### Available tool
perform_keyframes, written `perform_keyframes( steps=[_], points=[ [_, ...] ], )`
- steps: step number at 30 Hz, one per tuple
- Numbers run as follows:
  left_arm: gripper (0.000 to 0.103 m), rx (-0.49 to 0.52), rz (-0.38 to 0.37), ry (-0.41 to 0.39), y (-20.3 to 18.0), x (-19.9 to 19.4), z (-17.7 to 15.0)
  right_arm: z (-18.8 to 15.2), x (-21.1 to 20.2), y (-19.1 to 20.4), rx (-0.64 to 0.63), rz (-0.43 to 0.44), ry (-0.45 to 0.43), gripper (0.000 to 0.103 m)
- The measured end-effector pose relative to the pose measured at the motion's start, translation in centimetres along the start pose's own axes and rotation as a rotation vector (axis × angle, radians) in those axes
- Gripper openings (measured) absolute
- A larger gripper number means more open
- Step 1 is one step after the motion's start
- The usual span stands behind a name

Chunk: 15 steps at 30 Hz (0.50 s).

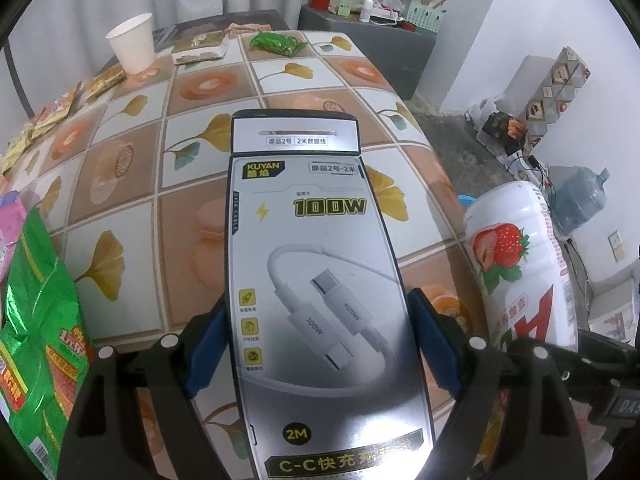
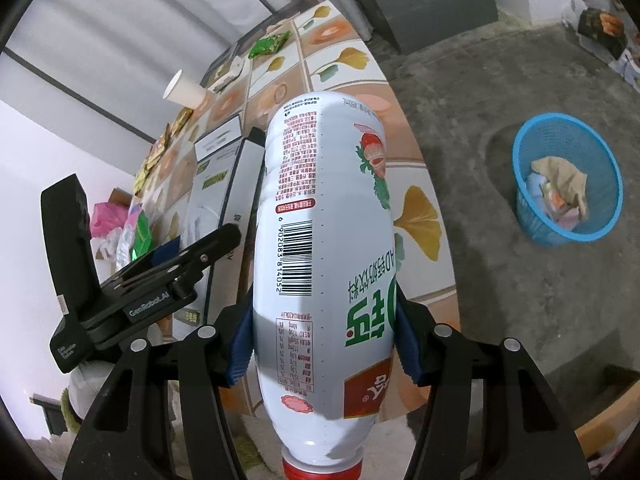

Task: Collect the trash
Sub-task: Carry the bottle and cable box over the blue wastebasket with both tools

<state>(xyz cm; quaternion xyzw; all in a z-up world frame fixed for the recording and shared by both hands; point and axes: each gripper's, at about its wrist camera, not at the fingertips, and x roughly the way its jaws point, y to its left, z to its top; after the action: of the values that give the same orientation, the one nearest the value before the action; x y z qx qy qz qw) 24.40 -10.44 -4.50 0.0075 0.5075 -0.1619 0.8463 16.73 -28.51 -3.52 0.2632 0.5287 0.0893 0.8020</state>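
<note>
Item one: cable box, flat printed carton, judged light, stiff along its faces but crushable; clamped across its narrow sides by the left hand-held gripper, blue pads pressing both long edges, the box held above the table with its opened top flap pointing toward the far edge. Best hold is as shown, on the side edges low down, since the glossy front offers little friction. Item two: strawberry drink bottle, white plastic with a slick label, red cap toward the camera, probably empty and light, walls likely to dent under pressure; grasped around its lower body by the right hand-held gripper, the bottle hanging over the right edge of the table. A rounded, slippery body may twist in the pads, so a hold at the waist seems safest. Remaining on the table: paper cup near the far left corner, green snack packet at the far edge, small wrappers along the left edge, green foil bag at the near left. Receptacle: blue basket on the floor to the right, well apart from the table, already part filled; the floor between appears open for carrying.
</note>
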Motion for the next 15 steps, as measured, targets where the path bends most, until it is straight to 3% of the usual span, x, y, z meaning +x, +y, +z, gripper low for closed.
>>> perform_keyframes(
  steps=[15],
  points=[
    [0.082,0.061,-0.018,-0.063,-2.4,-2.6,0.5,0.1,-2.8,-1.7,0.058,0.059,-0.083,0.055]
  ],
)
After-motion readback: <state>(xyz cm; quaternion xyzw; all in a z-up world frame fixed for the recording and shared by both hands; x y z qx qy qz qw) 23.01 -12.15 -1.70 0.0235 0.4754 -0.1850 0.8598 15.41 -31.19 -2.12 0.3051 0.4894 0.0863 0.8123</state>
